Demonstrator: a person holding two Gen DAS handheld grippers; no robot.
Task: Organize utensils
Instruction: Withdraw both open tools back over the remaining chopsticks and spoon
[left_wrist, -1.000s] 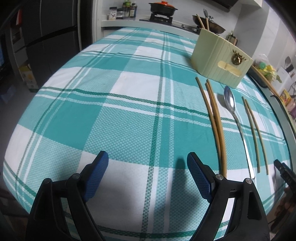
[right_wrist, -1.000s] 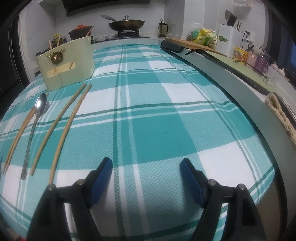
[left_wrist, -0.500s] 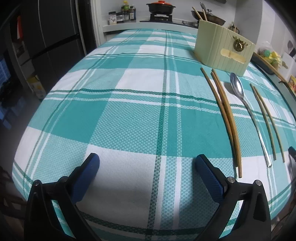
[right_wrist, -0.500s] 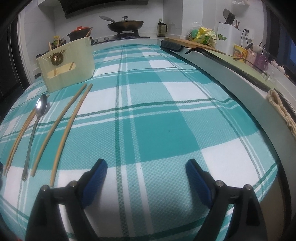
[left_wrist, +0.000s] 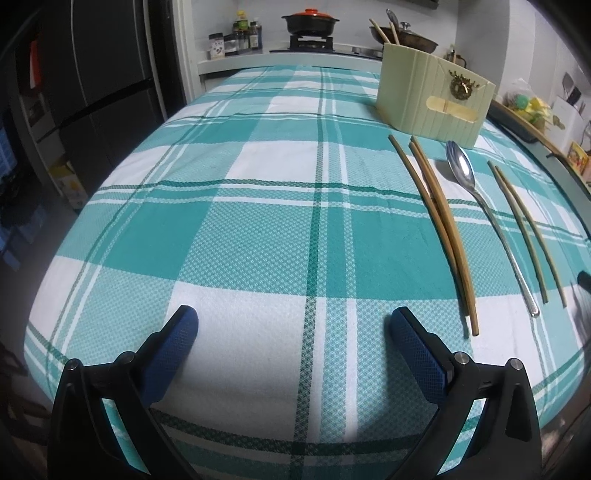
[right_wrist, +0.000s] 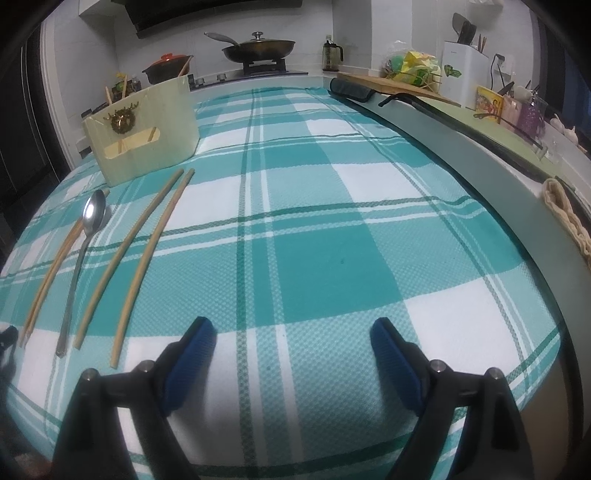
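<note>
Both claws, left claw (left_wrist: 291, 325) and right claw (right_wrist: 291, 336), gaped empty over the checked counter (left_wrist: 258, 236). Spoon (left_wrist: 480, 206) lay between two chopstick pairs (left_wrist: 439, 221), handles near, likely staged for cream holder (left_wrist: 432, 99) beyond.

bare checked cloth (left_wrist: 258, 236) ahead, chopsticks (left_wrist: 439, 221) and spoon (left_wrist: 480, 206) rightward, holder (left_wrist: 432, 99) beyond

A table under a teal-and-white checked cloth (left_wrist: 258, 229) bears a cream ribbed utensil holder (left_wrist: 432, 99), one steel spoon (left_wrist: 480, 206) and two wooden chopstick pairs (left_wrist: 439, 221) (lying side by side)
</note>
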